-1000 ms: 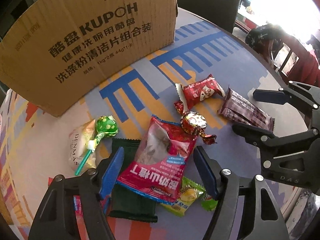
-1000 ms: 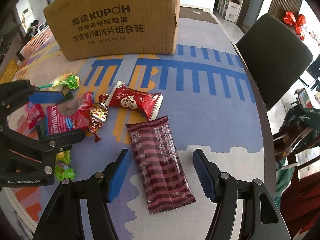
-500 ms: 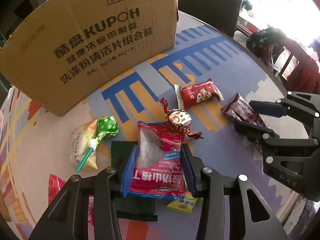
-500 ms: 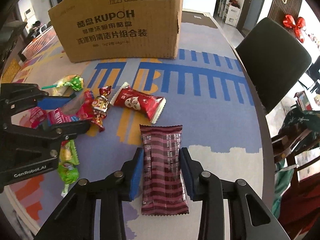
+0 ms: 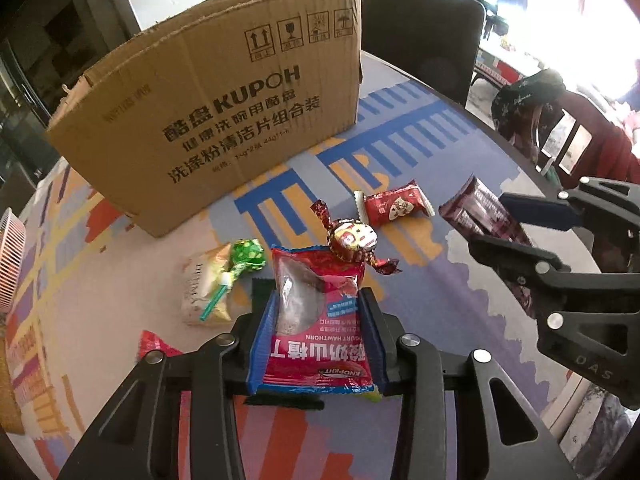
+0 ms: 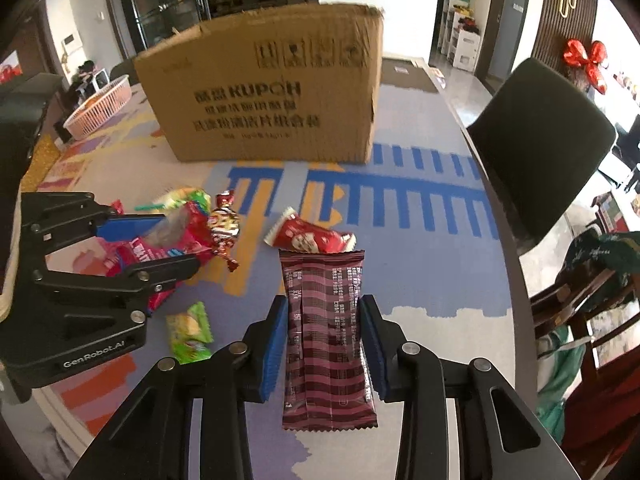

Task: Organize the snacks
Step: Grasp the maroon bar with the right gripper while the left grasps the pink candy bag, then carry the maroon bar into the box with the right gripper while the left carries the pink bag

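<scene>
My left gripper (image 5: 316,300) is shut on a red hawthorn snack packet (image 5: 316,320) and holds it lifted off the table; it also shows in the right wrist view (image 6: 168,240). A round red-and-gold wrapped candy (image 5: 354,238) rides on the packet's far end. My right gripper (image 6: 324,308) is shut on a maroon striped bar (image 6: 328,332) and holds it raised; the bar also shows in the left wrist view (image 5: 480,210). A big open cardboard box (image 5: 224,120) stands at the back of the table.
On the patterned tablecloth (image 5: 400,140) lie a small red packet (image 5: 394,206), a green lollipop (image 5: 246,258) on a beige sachet (image 5: 200,292), a dark green packet (image 5: 260,288) and a green-yellow candy (image 6: 190,332). A pink basket (image 6: 100,106) sits far left. A dark chair (image 6: 544,128) stands right.
Both grippers closed on their packets and lifted them off the table. The round candy came up with the red packet. The box now looks farther below eye level.
</scene>
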### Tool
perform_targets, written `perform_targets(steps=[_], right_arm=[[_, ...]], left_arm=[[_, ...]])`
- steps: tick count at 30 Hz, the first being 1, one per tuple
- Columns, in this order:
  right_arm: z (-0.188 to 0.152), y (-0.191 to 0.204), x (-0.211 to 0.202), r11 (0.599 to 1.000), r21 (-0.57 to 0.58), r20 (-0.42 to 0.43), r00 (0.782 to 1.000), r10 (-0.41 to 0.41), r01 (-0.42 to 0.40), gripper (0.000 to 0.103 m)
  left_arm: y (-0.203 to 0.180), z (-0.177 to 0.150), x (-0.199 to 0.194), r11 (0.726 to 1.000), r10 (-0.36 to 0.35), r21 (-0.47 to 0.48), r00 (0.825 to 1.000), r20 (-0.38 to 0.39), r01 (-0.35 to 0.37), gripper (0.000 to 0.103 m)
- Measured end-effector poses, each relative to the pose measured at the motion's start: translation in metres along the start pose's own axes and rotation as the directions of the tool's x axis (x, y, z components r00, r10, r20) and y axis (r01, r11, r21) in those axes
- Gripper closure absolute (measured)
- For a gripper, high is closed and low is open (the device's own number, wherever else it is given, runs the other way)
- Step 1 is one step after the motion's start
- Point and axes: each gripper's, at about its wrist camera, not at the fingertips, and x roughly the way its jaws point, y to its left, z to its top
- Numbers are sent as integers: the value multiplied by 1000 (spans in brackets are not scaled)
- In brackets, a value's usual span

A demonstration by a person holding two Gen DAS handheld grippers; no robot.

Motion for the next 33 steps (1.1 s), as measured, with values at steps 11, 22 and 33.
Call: perform_targets(steps=[11, 22, 33], right_arm=[[13, 13, -13, 999, -17, 39, 999, 29, -29, 66], [24, 23, -20, 998, -14, 69, 996, 61, -60, 66], [54, 24, -45, 998, -2, 161, 985, 68, -68, 66]], left_arm=[[3, 2, -14, 994, 91, 58, 996, -2, -91, 63], [17, -3, -36, 998, 48, -42, 998, 38, -46, 63], [46, 17, -83, 985, 42, -174, 979, 201, -7, 63]])
